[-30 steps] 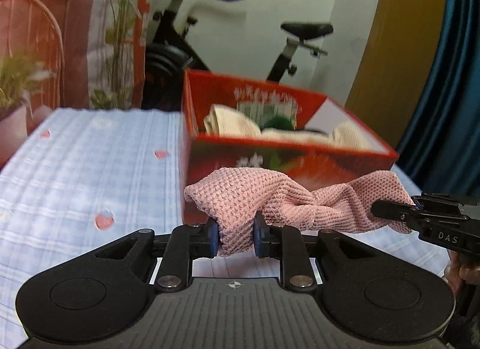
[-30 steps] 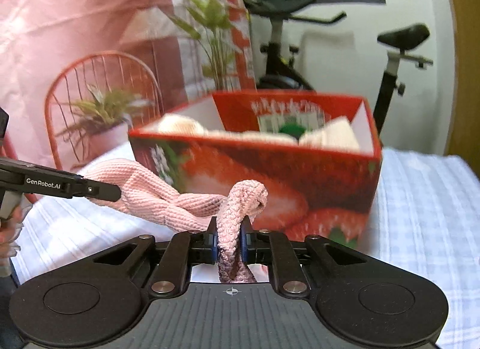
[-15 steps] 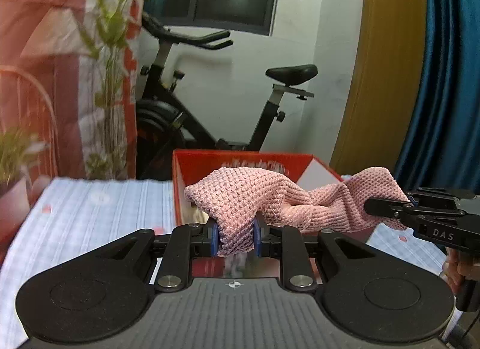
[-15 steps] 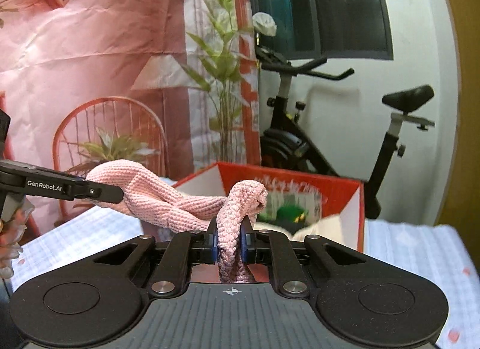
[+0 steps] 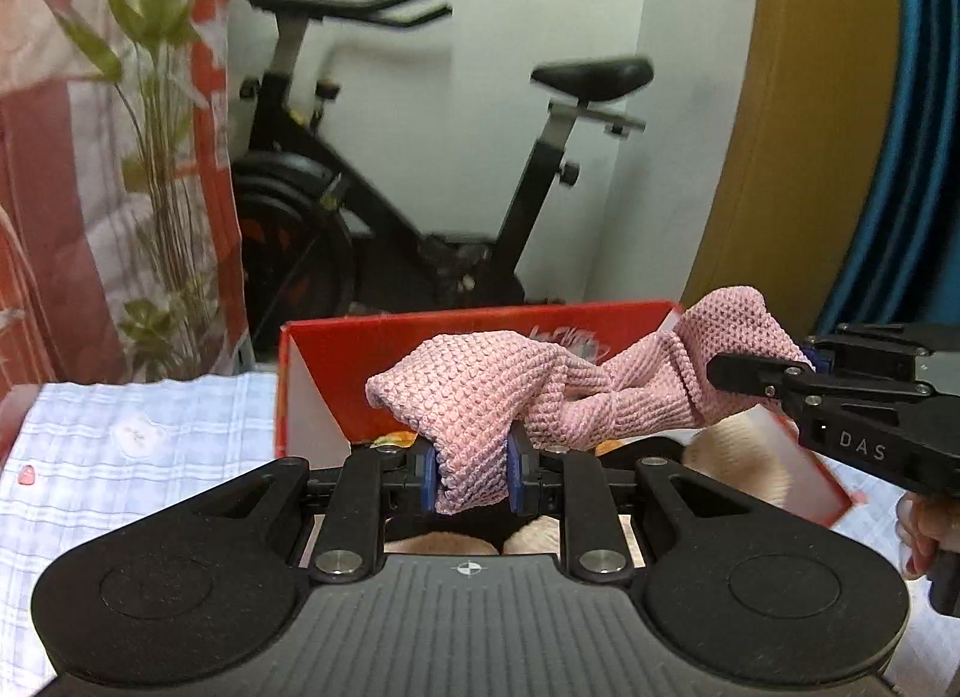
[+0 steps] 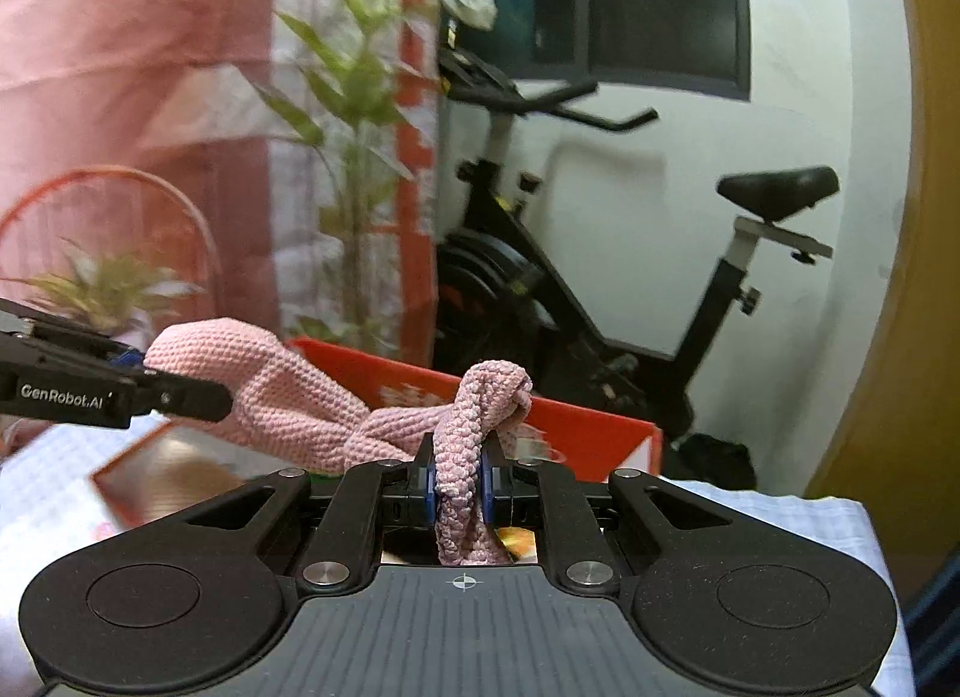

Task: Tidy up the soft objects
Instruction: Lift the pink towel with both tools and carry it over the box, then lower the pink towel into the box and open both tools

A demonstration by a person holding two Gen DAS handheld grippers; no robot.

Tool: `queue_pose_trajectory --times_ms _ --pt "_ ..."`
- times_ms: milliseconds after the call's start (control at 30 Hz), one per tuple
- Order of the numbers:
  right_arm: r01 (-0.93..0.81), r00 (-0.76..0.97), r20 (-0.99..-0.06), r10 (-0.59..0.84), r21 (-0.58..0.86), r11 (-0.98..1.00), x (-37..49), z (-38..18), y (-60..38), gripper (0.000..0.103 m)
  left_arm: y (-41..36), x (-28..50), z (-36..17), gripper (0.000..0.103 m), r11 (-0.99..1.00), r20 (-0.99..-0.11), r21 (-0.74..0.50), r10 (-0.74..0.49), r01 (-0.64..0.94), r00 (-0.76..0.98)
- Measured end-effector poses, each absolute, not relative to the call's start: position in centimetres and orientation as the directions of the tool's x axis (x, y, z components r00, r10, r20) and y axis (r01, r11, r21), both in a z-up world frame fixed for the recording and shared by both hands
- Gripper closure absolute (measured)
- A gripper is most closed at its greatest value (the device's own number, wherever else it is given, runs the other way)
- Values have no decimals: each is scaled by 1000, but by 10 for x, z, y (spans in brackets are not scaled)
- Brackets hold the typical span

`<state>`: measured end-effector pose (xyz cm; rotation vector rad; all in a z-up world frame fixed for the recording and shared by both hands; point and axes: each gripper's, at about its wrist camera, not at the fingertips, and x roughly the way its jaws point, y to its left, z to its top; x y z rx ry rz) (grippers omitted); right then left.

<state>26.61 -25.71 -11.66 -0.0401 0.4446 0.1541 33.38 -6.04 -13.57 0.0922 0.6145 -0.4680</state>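
Observation:
A pink knitted cloth (image 5: pixel 540 391) hangs twisted between my two grippers, above a red cardboard box (image 5: pixel 312 373). My left gripper (image 5: pixel 471 472) is shut on one end of the cloth. My right gripper (image 6: pixel 459 487) is shut on the other end of the pink cloth (image 6: pixel 282 391). The right gripper also shows in the left wrist view (image 5: pixel 774 376), and the left gripper in the right wrist view (image 6: pixel 180 391). Cream soft items (image 5: pixel 744 451) lie inside the box, partly hidden by the grippers. The red box shows below the cloth in the right wrist view (image 6: pixel 576 421).
The box stands on a table with a light blue checked cloth (image 5: pixel 132 457). Behind it are an exercise bike (image 5: pixel 420 205), a tall green plant (image 5: pixel 162 169), a pink-orange curtain and a small potted plant (image 6: pixel 102 289) by an orange wire chair.
Both grippers have lifted the pink cloth and carried it forward over the red box. The box now sits lower and closer in both views. Both grips are unchanged.

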Motion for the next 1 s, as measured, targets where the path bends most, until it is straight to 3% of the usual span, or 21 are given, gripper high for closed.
queue_pose_trajectory --times_ms 267,500,600,667,800,867,967,1000 --pt "-143 831 -550 81 -71 987 313 -156 -248 91 -71 369 -166 80 895 -674 -59 -363 442 643" --pt "-156 790 -607 86 -63 986 325 -171 -246 91 -66 374 -170 78 897 -689 -62 -355 437 632" --pt "-153 787 -610 87 -57 987 325 -170 -246 89 -68 371 -167 61 897 -682 -44 -348 439 643" --pt "-156 789 -607 89 -58 986 325 -168 -248 83 -69 368 -163 41 894 -670 -42 -357 446 651" --pt "-161 811 -577 98 -58 985 315 -161 -249 72 -68 357 -152 26 888 -641 -37 -373 458 671" --pt "-157 818 -567 98 -56 986 309 -157 -250 57 -68 351 -147 11 885 -631 -28 -376 464 679" --pt "-149 837 -538 99 -51 987 297 -149 -252 33 -68 337 -140 4 880 -619 -6 -376 475 690" --pt "-145 843 -530 96 -51 988 293 -146 -253 29 -68 333 -138 4 879 -616 -2 -376 476 692"
